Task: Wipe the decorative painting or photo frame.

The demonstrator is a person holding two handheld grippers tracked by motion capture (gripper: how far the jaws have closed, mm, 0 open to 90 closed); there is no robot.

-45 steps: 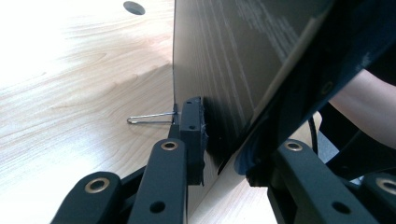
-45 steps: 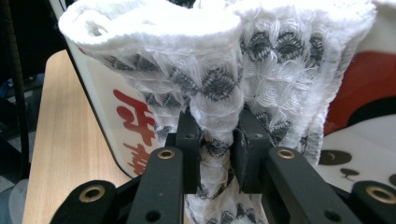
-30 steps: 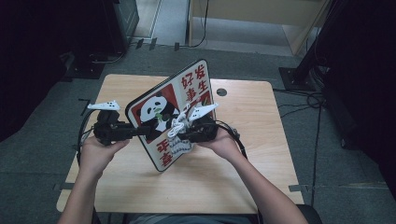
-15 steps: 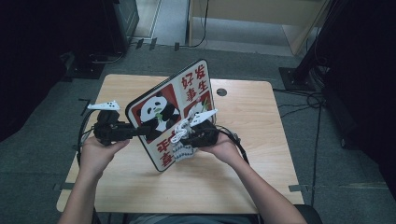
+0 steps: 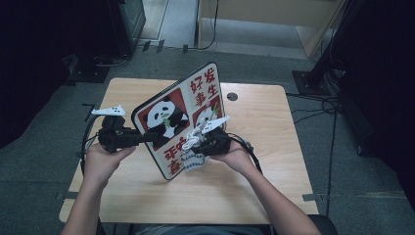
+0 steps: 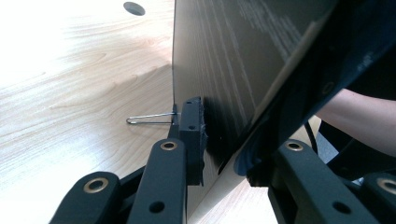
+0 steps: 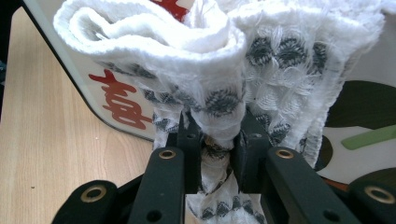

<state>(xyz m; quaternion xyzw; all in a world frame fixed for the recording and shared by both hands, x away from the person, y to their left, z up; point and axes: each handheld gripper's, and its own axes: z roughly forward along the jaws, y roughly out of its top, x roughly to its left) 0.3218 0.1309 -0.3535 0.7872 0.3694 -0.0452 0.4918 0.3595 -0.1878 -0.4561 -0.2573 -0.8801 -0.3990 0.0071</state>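
Note:
A board (image 5: pixel 188 110) printed with a panda and red characters stands tilted on its lower edge on the wooden table (image 5: pixel 274 166). My left gripper (image 5: pixel 147 137) is shut on its left edge. In the left gripper view the jaws (image 6: pixel 224 154) clamp the board (image 6: pixel 219 60), whose dark back faces the camera. My right gripper (image 5: pixel 195 147) is shut on a bunched white cloth (image 5: pixel 192 159) with a grey pattern, which rests against the lower front face of the board. In the right gripper view the cloth (image 7: pixel 210 70) bulges above the gripper (image 7: pixel 217 140), in front of the board (image 7: pixel 116 109).
A round cable hole (image 5: pixel 232 96) lies in the table behind the board, seen also in the left gripper view (image 6: pixel 134 8). A thin wire piece (image 6: pixel 149 119) sticks out beside the left jaw. Cables (image 5: pixel 328 105) run over the floor at the right.
My right gripper with the cloth has slid a little down the board's front face, toward the person. The left gripper and the board have stayed put.

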